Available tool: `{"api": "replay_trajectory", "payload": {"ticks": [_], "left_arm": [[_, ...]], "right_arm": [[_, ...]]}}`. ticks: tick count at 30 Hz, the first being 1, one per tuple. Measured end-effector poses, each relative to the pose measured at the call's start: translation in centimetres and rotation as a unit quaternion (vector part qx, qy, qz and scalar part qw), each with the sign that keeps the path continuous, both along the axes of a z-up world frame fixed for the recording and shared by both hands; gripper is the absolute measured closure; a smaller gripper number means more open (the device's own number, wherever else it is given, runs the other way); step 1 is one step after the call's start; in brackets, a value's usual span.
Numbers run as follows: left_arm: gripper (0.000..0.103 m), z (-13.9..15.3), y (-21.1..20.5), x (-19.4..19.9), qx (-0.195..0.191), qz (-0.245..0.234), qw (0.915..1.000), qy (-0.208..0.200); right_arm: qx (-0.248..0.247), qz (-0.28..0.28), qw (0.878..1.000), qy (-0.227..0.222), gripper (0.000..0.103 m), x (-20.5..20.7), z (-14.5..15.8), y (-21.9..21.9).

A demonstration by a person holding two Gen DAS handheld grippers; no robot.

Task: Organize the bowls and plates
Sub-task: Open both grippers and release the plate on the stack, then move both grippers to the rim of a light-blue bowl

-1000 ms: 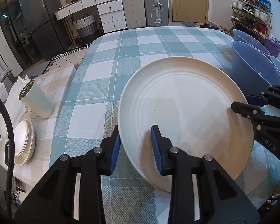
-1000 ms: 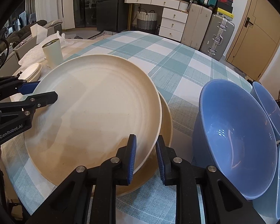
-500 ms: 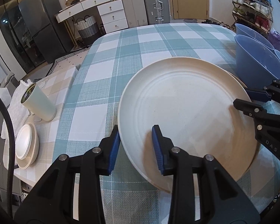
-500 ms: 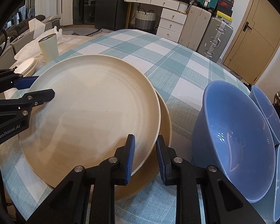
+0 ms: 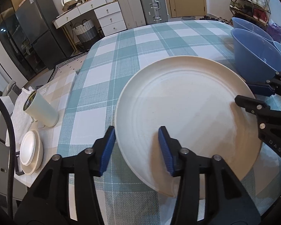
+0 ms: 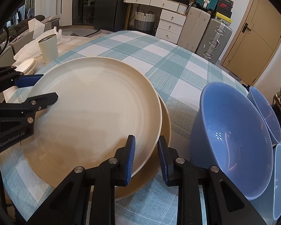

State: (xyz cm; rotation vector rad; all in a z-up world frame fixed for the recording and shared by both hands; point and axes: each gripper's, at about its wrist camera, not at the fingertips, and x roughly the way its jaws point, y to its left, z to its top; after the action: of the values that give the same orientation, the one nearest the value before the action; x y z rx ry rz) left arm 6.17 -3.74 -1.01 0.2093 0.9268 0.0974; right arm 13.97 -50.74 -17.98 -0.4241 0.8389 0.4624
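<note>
- The left gripper (image 5: 136, 146) straddles the near-left rim of the upper cream plate (image 5: 187, 112), at about 7 o'clock on the plate. Its jaws have just been opening; the rim is between the blue pads (image 5: 107, 148), with a clear gap on both sides, so nothing is clamped.
- The right gripper (image 6: 146, 159) straddles the opposite edge of the same plate, at about 5 o'clock in the right wrist view. Its jaws have just been opening slightly and stand narrow. The rim runs between the pads, but whether they press on it I cannot tell.
- The upper cream plate lies on a second cream plate (image 6: 165, 123), shifted slightly, so the lower one shows as a crescent at 3 to 5 o'clock.
- Both plates rest on the teal-and-white checked tablecloth (image 5: 106, 69), near its front edge.
- Three blue bowls (image 6: 234, 131) stand tilted on their sides just right of the plates, at 3 o'clock, leaning one against the next.
- Off the cloth at 9 o'clock in the left wrist view, on a beige checked surface, stand a pale cylindrical cup (image 5: 40, 111) and a small stack of white dishes (image 5: 31, 150).
- At 12 o'clock behind the table are suitcases (image 5: 140, 5), a white chest of drawers (image 5: 110, 16) and a woven basket (image 5: 86, 31).
</note>
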Motion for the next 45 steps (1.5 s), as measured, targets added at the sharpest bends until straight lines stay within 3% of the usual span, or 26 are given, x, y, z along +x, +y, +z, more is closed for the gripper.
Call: {"api": "replay_trajectory", "payload": {"ticks": [3,7,15,19,26,31,35,37,45], "left_arm": [[0.042,0.0,-0.1,-0.1,-0.012,-0.008,0.9999,0.002],[0.03,0.1,-0.3,-0.2,-0.029,-0.019,0.9994,0.005],[0.028,1.3,-0.2,-0.7,-0.06,-0.027,0.9978,0.0],[0.027,2.3,0.5,-1.2,-0.085,-0.022,0.9961,-0.002],[0.024,4.6,0.6,-2.6,-0.091,-0.024,0.9953,-0.022],[0.022,6.4,0.3,-3.6,-0.105,-0.033,0.9932,-0.039],[0.015,7.6,-0.3,-3.9,-0.109,-0.043,0.9919,-0.049],[0.001,8.1,-0.8,-3.8,-0.107,-0.047,0.9917,-0.053],[0.002,10.2,-3.6,-2.1,-0.116,-0.078,0.9882,-0.061]], "right_arm": [[-0.004,0.005,1.0,0.001,0.07,-0.2,0.0,0.2],[0.001,0.02,1.0,-0.002,0.049,-0.9,0.2,0.4],[0.021,0.026,0.999,-0.008,0.029,-1.8,1.4,0.1],[0.031,0.029,0.999,-0.011,0.027,-2.5,2.1,-0.1],[0.052,0.035,0.998,-0.016,0.023,-3.4,3.6,-0.5],[0.073,0.029,0.997,-0.025,0.014,-3.8,5.2,-1.5],[0.087,0.019,0.995,-0.036,0.007,-3.8,6.9,-2.8],[0.092,0.014,0.995,-0.043,0.005,-3.8,7.8,-3.6],[0.108,-0.021,0.992,-0.067,0.003,-3.0,11.3,-8.0]]}}
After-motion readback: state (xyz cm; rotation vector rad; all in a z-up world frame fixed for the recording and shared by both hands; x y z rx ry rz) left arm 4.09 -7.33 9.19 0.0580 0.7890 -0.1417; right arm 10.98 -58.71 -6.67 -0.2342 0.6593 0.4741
